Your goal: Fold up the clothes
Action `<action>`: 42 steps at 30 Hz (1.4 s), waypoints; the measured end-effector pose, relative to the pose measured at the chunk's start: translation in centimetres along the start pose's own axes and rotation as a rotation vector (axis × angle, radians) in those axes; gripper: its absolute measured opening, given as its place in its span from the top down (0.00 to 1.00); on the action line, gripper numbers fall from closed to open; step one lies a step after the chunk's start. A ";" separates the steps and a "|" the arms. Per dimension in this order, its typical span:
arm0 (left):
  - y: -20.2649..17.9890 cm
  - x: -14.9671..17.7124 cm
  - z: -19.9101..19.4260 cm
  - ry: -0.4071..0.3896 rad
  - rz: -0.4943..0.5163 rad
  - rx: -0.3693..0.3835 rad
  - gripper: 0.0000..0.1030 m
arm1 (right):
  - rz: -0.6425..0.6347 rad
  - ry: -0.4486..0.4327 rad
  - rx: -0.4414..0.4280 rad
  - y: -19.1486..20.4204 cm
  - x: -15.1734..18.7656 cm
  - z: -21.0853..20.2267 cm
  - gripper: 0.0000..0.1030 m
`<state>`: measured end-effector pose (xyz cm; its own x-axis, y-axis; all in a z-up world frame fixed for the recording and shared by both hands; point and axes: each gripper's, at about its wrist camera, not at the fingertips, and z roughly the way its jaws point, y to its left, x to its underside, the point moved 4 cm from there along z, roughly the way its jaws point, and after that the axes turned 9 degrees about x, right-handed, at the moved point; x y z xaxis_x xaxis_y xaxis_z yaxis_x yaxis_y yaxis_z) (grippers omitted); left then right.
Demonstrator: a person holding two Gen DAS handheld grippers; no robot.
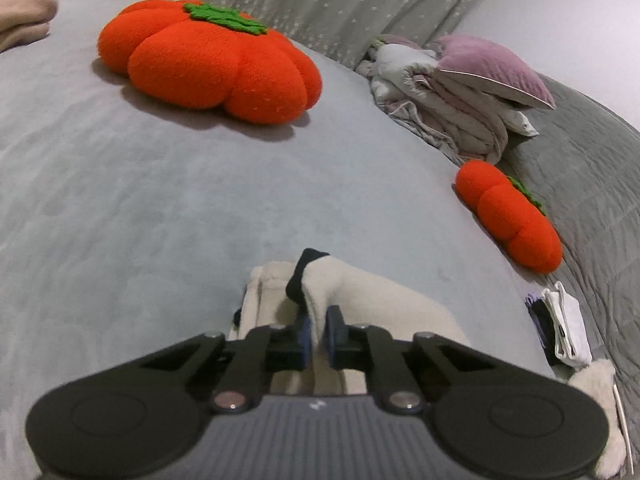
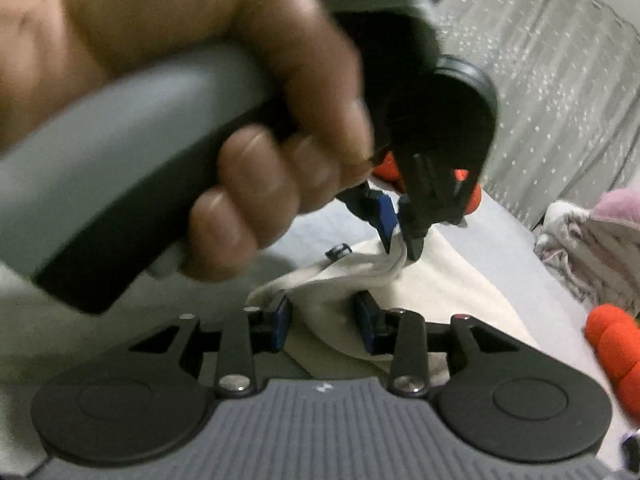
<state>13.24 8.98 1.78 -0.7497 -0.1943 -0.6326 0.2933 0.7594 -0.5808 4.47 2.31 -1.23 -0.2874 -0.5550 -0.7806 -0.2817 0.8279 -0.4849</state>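
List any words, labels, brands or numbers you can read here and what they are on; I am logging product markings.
No readable text in either view.
A small pale mark on the grey body of the left tongs: a logo shape, no letters.
The same mark on the right tongs: no letters either.
The cream garment shows no readable label.

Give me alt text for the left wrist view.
The left tongs are shut on a pinched fold of a cream garment with black trim, lying on a grey bedspread. Beyond lie two orange pumpkin cushions and a heap of bedding.
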 end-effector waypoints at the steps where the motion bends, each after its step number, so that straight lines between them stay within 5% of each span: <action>1: 0.3 -0.2 -0.2 -0.008 -0.016 0.016 0.94 | 0.020 -0.010 -0.004 -0.3 -0.2 0.0 0.61; 6: 2.4 -0.6 -0.6 -0.029 -0.110 0.087 0.94 | 0.050 -0.027 -0.028 -0.9 -0.3 0.2 0.60; 9: 2.6 0.4 0.4 0.010 -0.069 0.027 0.94 | 0.058 -0.019 -0.038 -1.0 -0.4 0.6 0.60; 14: 3.1 0.5 0.6 0.011 -0.093 0.034 0.94 | 0.110 -0.038 -0.063 -2.0 -1.2 -0.6 0.65; 19: 3.1 0.7 0.6 0.018 -0.086 0.029 0.94 | 0.369 -0.097 -0.017 -7.5 -2.7 -3.3 0.66; 23: 3.2 0.6 0.5 0.019 -0.089 0.027 0.93 | 0.489 -0.028 0.062 -10.3 -0.7 -3.8 0.77; 37: 3.9 0.1 -0.5 -0.002 -0.170 0.041 0.91 | 0.458 0.107 0.041 -5.7 4.8 -3.2 0.78; 42: 3.0 -1.1 -3.2 -0.089 -0.151 0.027 0.90 | 0.496 0.120 0.039 -5.6 5.2 -3.7 0.78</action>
<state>13.04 13.44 2.42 -0.7312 -0.3602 -0.5793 0.1977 0.7009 -0.6853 1.22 -5.50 -1.09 -0.4816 -0.0978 -0.8709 -0.0507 0.9952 -0.0837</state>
